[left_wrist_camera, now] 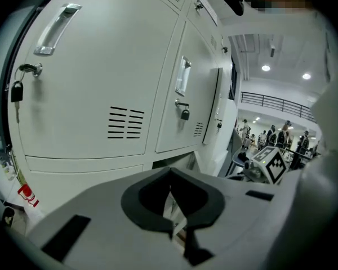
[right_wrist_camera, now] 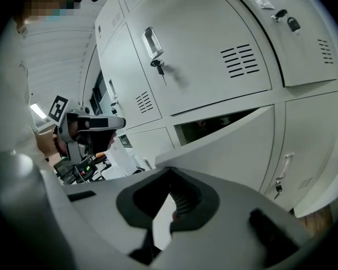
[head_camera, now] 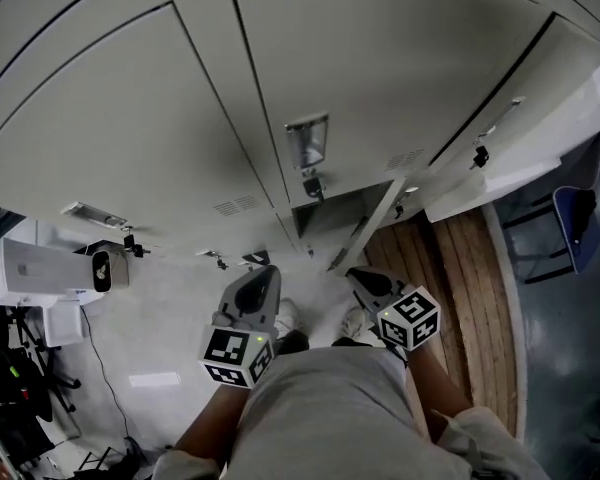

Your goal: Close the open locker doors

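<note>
A bank of lockers (head_camera: 380, 58) in smooth, pale grey painted sheet metal is seen from steeply above in the head view. Its flat rectangular doors are separated by thin dark seams. Low in the bank, an ajar lower door (head_camera: 365, 226) is swung part-way out at an angle. A dark wedge-shaped opening (head_camera: 325, 216) is exposed behind it. In the right gripper view the same door (right_wrist_camera: 236, 136) is seen tilted away from its frame, with a black gap along its upper edge. Farther right, a second door (head_camera: 525, 163) is swung well out from the bank over a floor of brown wooden planks (head_camera: 460, 268).

On the shut doors, a bright chromed bar handle (left_wrist_camera: 57, 28), rows of narrow louvred vents (left_wrist_camera: 125, 122) and a small key (left_wrist_camera: 16, 91) hanging from a lock are shown in the left gripper view.

The left gripper (head_camera: 265, 271) and the right gripper (head_camera: 360, 276) are held side by side just in front of the lower lockers, touching nothing. Each is built of matte grey plastic and carries a cube with black-and-white square markers. The left one's dark, rubbery fingers (left_wrist_camera: 152, 198) are brought together at the tips, with nothing between them. The right one's fingers (right_wrist_camera: 186, 198), ribbed on the inner face, are likewise closed and empty.
</note>
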Demonstrator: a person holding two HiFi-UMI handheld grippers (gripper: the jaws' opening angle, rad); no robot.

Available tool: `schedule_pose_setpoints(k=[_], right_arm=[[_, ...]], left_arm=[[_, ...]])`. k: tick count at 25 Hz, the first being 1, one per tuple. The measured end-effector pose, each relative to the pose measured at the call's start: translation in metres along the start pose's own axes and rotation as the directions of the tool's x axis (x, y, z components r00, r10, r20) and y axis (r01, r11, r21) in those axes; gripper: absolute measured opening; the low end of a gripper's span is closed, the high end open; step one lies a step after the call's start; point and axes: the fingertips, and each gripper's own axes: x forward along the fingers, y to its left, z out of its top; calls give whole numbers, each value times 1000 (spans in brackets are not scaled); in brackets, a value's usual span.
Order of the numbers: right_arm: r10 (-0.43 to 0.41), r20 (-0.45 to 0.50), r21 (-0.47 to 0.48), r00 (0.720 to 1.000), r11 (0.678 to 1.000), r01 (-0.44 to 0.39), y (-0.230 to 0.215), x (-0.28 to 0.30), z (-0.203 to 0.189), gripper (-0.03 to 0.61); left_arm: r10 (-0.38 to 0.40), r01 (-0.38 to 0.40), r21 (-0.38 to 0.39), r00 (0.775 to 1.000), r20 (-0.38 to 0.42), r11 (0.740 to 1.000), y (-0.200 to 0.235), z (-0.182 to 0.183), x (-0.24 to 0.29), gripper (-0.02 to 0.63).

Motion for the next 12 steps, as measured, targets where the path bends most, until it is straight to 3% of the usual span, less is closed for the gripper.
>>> schedule_pose_setpoints(k=[12], right_arm=[[39,-11,-22,999,999,-39,1,46,24,28]], left_arm=[[72,-71,-21,997,14,997,44,6,-14,17]])
